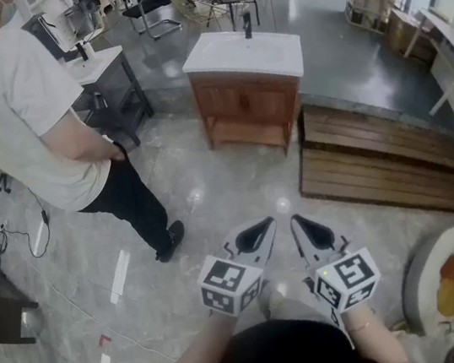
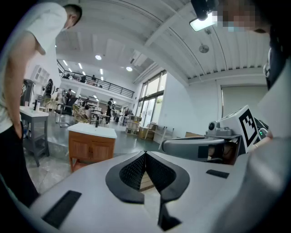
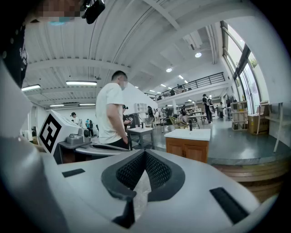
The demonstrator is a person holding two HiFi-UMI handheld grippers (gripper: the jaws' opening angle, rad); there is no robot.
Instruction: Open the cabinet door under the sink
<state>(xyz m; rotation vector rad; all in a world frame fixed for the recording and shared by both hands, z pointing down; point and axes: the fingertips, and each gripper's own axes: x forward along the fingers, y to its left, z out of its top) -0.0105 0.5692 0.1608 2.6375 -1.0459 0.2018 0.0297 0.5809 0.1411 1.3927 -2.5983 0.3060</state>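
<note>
Wood cabinet door (image 1: 242, 105) under the white sink (image 1: 245, 52) looks stiff and hinged, probably light to swing. The best hold is likely the inner edge, where a small knob seems to sit. Left tongs (image 1: 260, 231) and right tongs (image 1: 302, 226) are clenched empty, well short of the sink. A standing person (image 1: 27, 105) is left of the sink and a wooden platform (image 1: 378, 163) is to its right; neither seems to block the approach.

The sink cabinet (image 1: 247, 106) is made of brown wood. It stands upright on the grey floor (image 1: 211, 187), far off across the room. A flat white sink top (image 1: 245, 52) lies on it, with a small black tap (image 1: 246, 24) at the back. Two cabinet doors (image 1: 227, 103) sit side by side on the front. Both are shut. Under them is an open wooden shelf (image 1: 245, 136).
</note>
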